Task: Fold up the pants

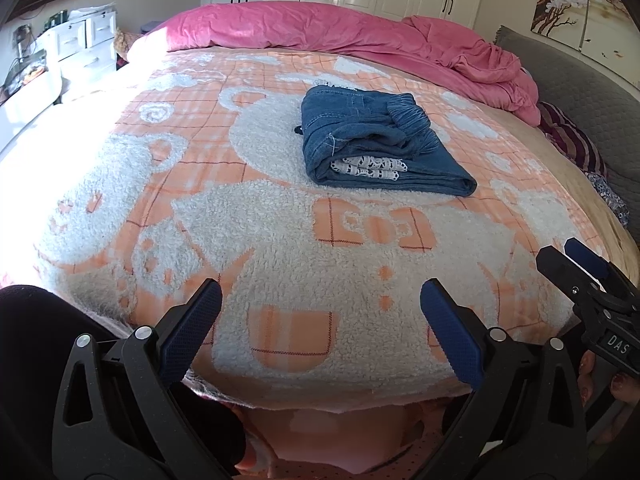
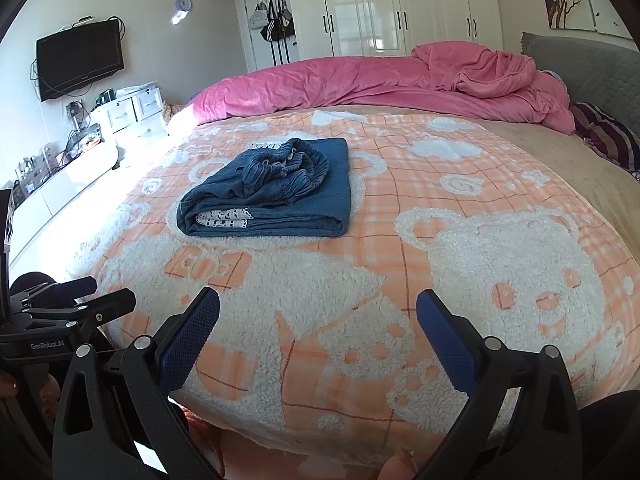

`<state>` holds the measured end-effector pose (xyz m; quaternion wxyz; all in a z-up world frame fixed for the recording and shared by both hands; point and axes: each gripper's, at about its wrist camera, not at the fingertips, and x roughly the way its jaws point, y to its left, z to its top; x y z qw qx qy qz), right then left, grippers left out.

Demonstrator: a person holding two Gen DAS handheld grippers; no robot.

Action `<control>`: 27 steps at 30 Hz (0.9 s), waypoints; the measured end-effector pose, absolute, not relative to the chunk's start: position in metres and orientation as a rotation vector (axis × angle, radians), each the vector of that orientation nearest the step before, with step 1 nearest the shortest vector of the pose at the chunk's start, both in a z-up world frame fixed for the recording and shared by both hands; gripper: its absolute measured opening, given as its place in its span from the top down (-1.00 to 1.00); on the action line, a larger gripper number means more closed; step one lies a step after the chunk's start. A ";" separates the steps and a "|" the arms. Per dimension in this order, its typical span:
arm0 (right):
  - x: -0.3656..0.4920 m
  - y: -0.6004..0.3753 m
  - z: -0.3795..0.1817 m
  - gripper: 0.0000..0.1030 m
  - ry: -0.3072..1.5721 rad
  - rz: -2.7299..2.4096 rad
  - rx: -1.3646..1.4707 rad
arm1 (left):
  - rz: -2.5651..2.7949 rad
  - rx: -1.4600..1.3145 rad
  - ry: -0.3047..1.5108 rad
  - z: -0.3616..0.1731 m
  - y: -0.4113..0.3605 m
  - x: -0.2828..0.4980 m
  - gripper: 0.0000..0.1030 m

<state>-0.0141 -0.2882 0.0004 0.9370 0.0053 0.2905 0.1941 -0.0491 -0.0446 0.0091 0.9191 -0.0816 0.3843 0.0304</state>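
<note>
Blue denim pants [image 1: 372, 140] lie folded into a compact bundle on the orange and white fleece blanket [image 1: 280, 240], with a patterned white lining showing at the near edge. The same pants [image 2: 276, 192] sit left of centre in the right wrist view, elastic waistband on top. My left gripper [image 1: 320, 308] is open over the blanket's near edge, well short of the pants, nothing between its fingers. My right gripper [image 2: 318, 312] is open too, held back at the same edge. Each gripper shows in the other's view: the right gripper [image 1: 580, 268] at the right, the left gripper [image 2: 80, 300] at the left.
A crumpled pink duvet [image 1: 360, 36] runs along the far side of the bed. A grey headboard [image 2: 580, 64] and striped cushion [image 2: 608, 136] are at the right. White drawers [image 2: 132, 112], a wall television [image 2: 78, 64] and wardrobes [image 2: 400, 4] stand beyond. A hand [image 1: 612, 388] holds the right gripper.
</note>
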 end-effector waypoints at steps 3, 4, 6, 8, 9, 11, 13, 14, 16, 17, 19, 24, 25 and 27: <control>-0.014 -0.288 0.000 -0.91 0.597 0.398 0.008 | 0.061 -0.168 0.789 0.009 -0.044 -0.049 -0.81; -0.014 -0.287 0.000 -0.91 0.596 0.399 0.005 | 0.062 -0.168 0.791 0.009 -0.044 -0.049 -0.81; -0.014 -0.287 0.000 -0.91 0.597 0.399 0.001 | 0.064 -0.166 0.792 0.009 -0.045 -0.049 -0.81; -0.014 -0.287 0.000 -0.91 0.595 0.399 0.001 | 0.068 -0.165 0.798 0.009 -0.045 -0.048 -0.81; -0.013 -0.287 0.000 -0.91 0.595 0.397 -0.001 | 0.068 -0.163 0.801 0.008 -0.046 -0.048 -0.81; -0.013 -0.287 -0.001 -0.91 0.597 0.398 0.002 | 0.070 -0.159 0.802 0.008 -0.046 -0.048 -0.81; -0.013 -0.287 -0.001 -0.91 0.598 0.397 0.000 | 0.072 -0.158 0.802 0.008 -0.047 -0.048 -0.81; -0.013 -0.287 -0.001 -0.91 0.598 0.396 0.000 | 0.074 -0.156 0.802 0.008 -0.046 -0.048 -0.81; -0.013 -0.287 -0.001 -0.91 0.597 0.395 0.000 | 0.073 -0.158 0.803 0.008 -0.046 -0.047 -0.81; -0.013 -0.287 -0.001 -0.91 0.597 0.393 -0.001 | 0.074 -0.156 0.803 0.008 -0.046 -0.047 -0.81; -0.012 -0.286 -0.002 -0.91 0.600 0.388 -0.001 | 0.072 -0.157 0.805 0.008 -0.047 -0.048 -0.81; -0.010 -0.287 -0.002 -0.91 0.604 0.386 0.002 | 0.072 -0.156 0.812 0.007 -0.046 -0.046 -0.81; -0.010 -0.287 -0.002 -0.91 0.604 0.388 0.003 | 0.074 -0.157 0.813 0.007 -0.046 -0.046 -0.81; -0.009 -0.287 -0.003 -0.91 0.606 0.387 0.000 | 0.071 -0.158 0.814 0.007 -0.046 -0.046 -0.81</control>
